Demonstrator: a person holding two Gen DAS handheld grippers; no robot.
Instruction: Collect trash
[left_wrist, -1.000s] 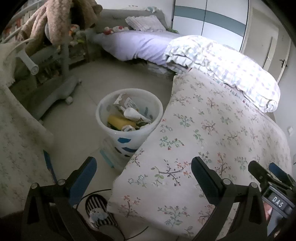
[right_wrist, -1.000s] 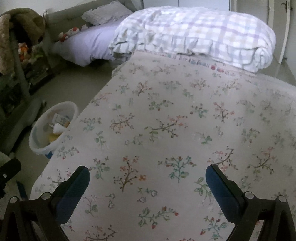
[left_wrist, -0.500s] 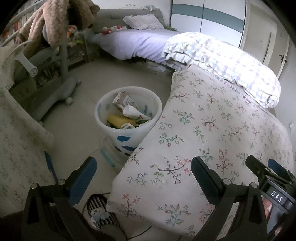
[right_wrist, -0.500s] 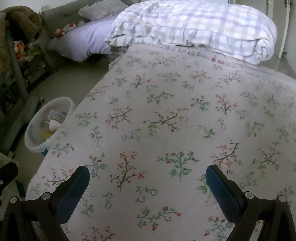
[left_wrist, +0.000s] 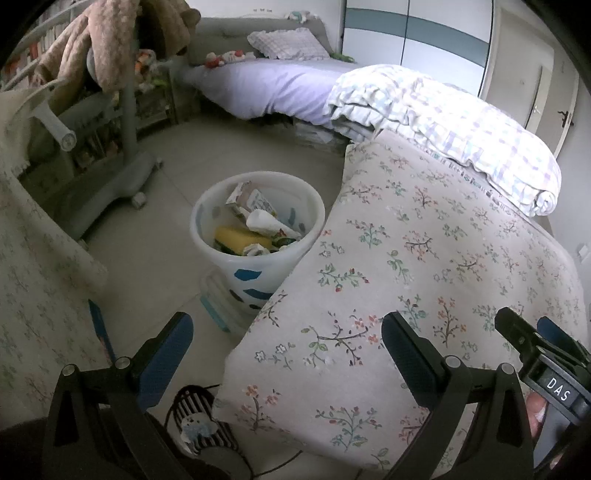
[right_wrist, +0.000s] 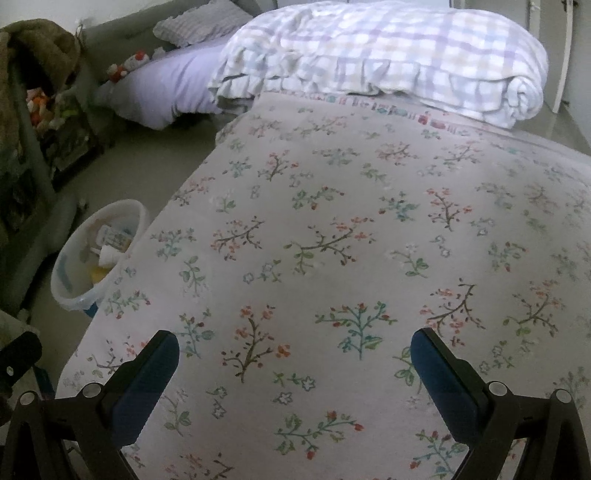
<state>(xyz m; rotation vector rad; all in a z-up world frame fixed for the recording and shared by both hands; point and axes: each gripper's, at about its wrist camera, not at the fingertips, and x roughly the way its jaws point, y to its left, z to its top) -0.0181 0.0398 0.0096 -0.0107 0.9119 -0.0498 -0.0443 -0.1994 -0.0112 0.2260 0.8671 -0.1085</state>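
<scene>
White plastic trash bin (left_wrist: 257, 236) on the floor touching the floral bed (left_wrist: 443, 266) holds cartons, crumpled paper and a yellow sponge (nothing gripped); left gripper (left_wrist: 286, 347) and right gripper (right_wrist: 293, 363) hover spread.

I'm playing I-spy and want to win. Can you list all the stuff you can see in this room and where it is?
trash bin: one, white with blue marks, on the floor beside the floral bed
trash: several pieces, yellow and white among them, inside the bin
floral bed cover: one, pale with little branches, under both grippers
checked quilt: one, folded, at the far end of the floral bed
purple bed: one, against the far wall
small fan: one, dark, on the floor near the left gripper
left gripper: open, empty
right gripper: open, empty
</scene>
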